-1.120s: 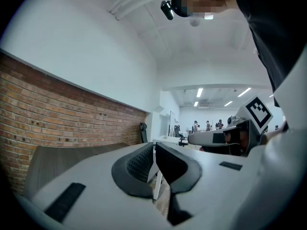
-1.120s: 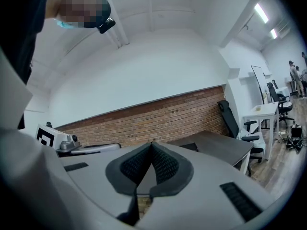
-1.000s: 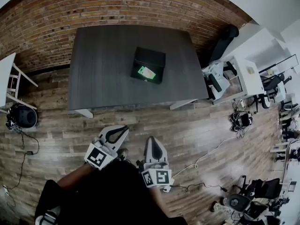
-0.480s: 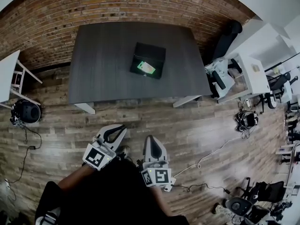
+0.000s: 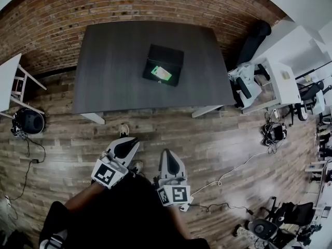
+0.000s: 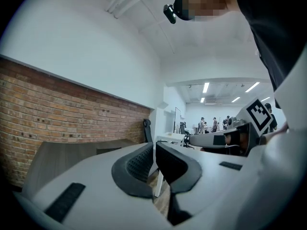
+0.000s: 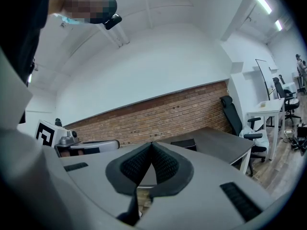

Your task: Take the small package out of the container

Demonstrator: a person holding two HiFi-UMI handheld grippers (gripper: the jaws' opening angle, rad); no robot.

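Container (image 5: 164,65) on tabletop (image 5: 114,71), right of centre. Small package (image 5: 161,73) in container, toward its near side. Brick wall (image 5: 104,4) behind tabletop. Left gripper (image 5: 134,141) and right gripper (image 5: 168,154) side by side over floor (image 5: 223,144), well apart from tabletop. Desk (image 5: 280,82) to the right.

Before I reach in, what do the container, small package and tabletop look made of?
Container: matte black, straight rigid-looking walls; plastic or board, unclear which. Small package: bright green and white, likely printed film or card. Tabletop: dark grey, matte, faint grain streaks; probably wood-look laminate.
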